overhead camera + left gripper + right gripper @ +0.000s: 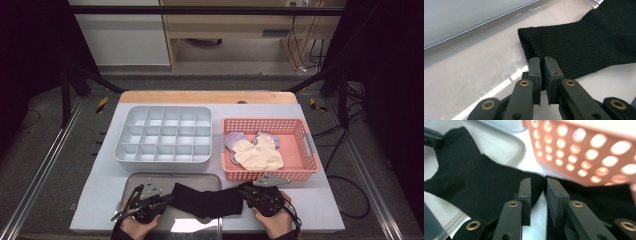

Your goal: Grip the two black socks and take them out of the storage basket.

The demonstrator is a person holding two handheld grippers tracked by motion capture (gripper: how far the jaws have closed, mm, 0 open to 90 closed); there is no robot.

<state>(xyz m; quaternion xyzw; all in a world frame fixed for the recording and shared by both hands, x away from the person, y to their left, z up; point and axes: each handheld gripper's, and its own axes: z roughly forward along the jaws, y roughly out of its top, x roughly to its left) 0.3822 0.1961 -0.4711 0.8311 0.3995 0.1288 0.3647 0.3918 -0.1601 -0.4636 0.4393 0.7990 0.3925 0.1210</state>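
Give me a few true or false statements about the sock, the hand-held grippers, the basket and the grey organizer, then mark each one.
1. The black sock is stretched between the left hand-held gripper and the right hand-held gripper. True.
2. The pink basket is empty. False: cream and purple socks lie in it.
3. The grey divided organizer sits left of the basket. True.
4. The black sock lies inside the organizer. False: it lies across the metal tray near the table's front edge.
5. The left hand-held gripper grips the sock's ribbed cuff. True.

Black sock (474, 185) toe end cut off by frame edge; pink basket (584, 152) blurred
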